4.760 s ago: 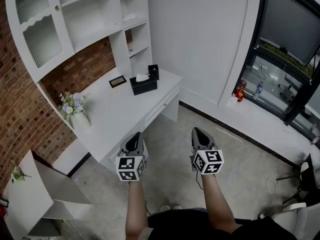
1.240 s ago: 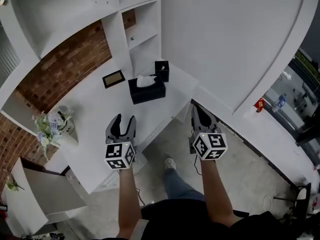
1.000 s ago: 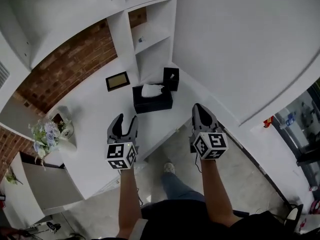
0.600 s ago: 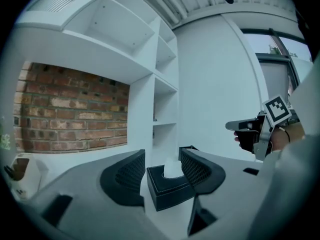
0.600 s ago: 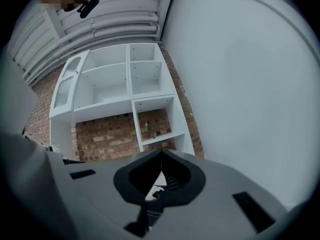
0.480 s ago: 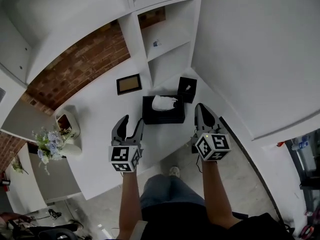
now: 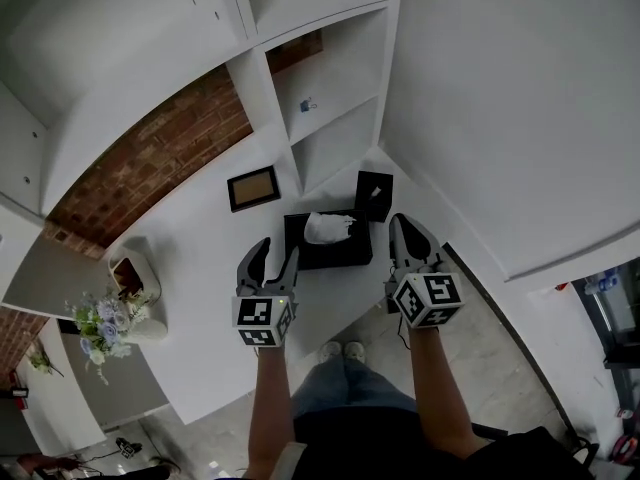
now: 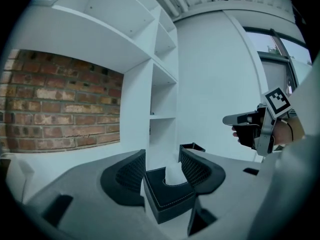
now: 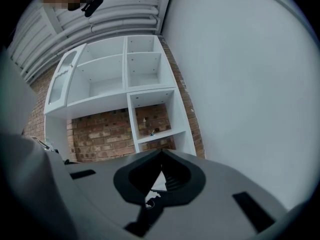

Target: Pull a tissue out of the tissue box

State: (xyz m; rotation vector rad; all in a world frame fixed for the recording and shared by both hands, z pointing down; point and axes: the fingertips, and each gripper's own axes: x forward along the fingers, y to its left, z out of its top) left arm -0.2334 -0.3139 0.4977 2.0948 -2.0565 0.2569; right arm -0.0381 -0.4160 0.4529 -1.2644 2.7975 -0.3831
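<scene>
Approach phase: white tissue [image 7: 326, 227] puffs from the black leather tissue box [image 7: 328, 251] on the white desk [image 7: 205, 268]. Our left gripper [image 7: 277, 251], jaws spread, hovers just short of the box; our right gripper [image 7: 397, 222], jaws together and empty, sits beside its right end. We should pinch only the tissue's crest, then pull straight up.

No words or numbers can be read anywhere here. The marker cube [image 7: 262, 321] on the left gripper [image 7: 270, 253] and the other cube [image 7: 428, 300] on the right gripper [image 7: 397, 224] show only black and white square shapes, not letters. The small frame [image 7: 253, 187] and the little black box [image 7: 373, 195] on the white desk [image 7: 200, 268] are too tiny to read.
</scene>
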